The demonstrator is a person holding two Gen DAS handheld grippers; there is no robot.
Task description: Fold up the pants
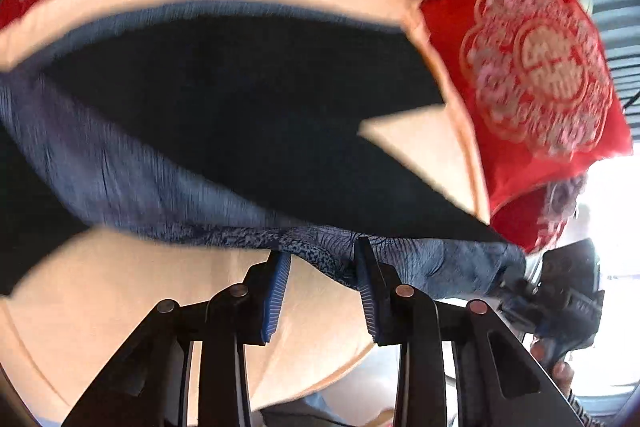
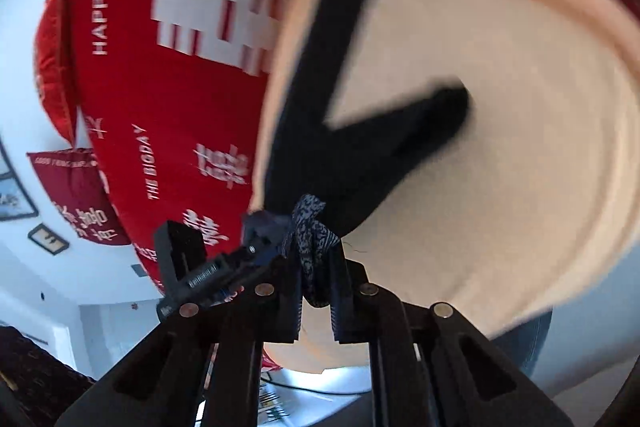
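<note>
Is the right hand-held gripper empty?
No: the right hand-held gripper is shut on a bunch of patterned cloth at the waist of the dark pants.

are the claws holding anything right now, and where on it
Both grip the pants at the patterned waistband. The right claw is shut on a bunched bit of it; the left claw has the waistband edge between its fingers.

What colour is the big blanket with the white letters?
The blanket is bright red with white writing. It shows best in the right wrist view.
</note>
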